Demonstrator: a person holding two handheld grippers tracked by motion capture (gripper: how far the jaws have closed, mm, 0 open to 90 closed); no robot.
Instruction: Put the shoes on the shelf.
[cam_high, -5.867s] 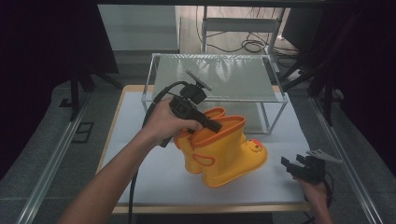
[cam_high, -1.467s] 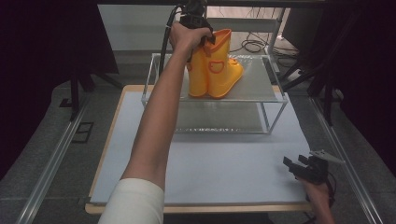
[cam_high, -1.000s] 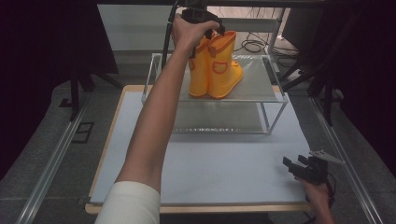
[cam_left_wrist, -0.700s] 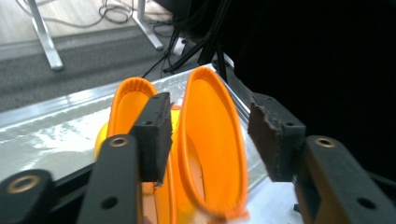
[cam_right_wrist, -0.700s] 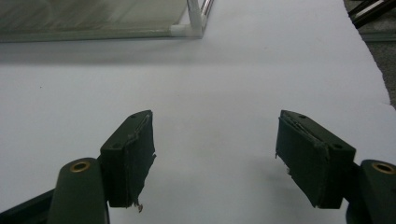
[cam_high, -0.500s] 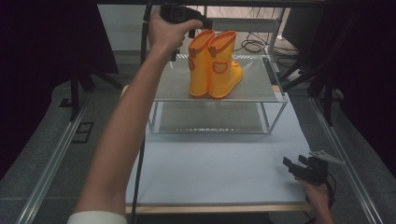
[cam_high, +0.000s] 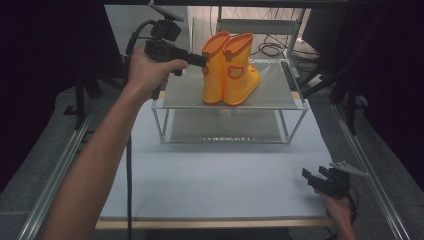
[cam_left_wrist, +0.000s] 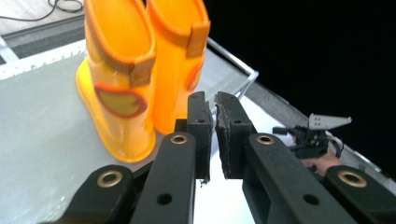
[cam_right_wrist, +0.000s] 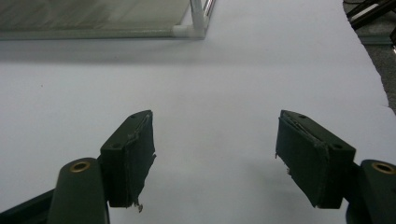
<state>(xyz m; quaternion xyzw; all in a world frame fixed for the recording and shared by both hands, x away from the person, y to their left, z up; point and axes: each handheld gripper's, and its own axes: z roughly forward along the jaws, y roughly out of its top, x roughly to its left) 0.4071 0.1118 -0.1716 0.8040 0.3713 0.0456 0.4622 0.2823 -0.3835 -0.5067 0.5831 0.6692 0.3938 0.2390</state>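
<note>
On the shelf, upright boots, left hand-held gripper beside

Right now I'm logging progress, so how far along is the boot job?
Mostly done, it seems: the pair of orange boots stands upright on the top shelf of the rack. In hand: the left tongs, jaws nearly closed and holding nothing, sit just beside the boots. Left: drawing that arm away. The right tongs rest open over the table.

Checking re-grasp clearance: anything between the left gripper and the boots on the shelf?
Nothing visible. The left gripper sits just beside the boots at cuff height, jaws nearly closed, only open air between them. The boots stand upright on the shelf.
</note>
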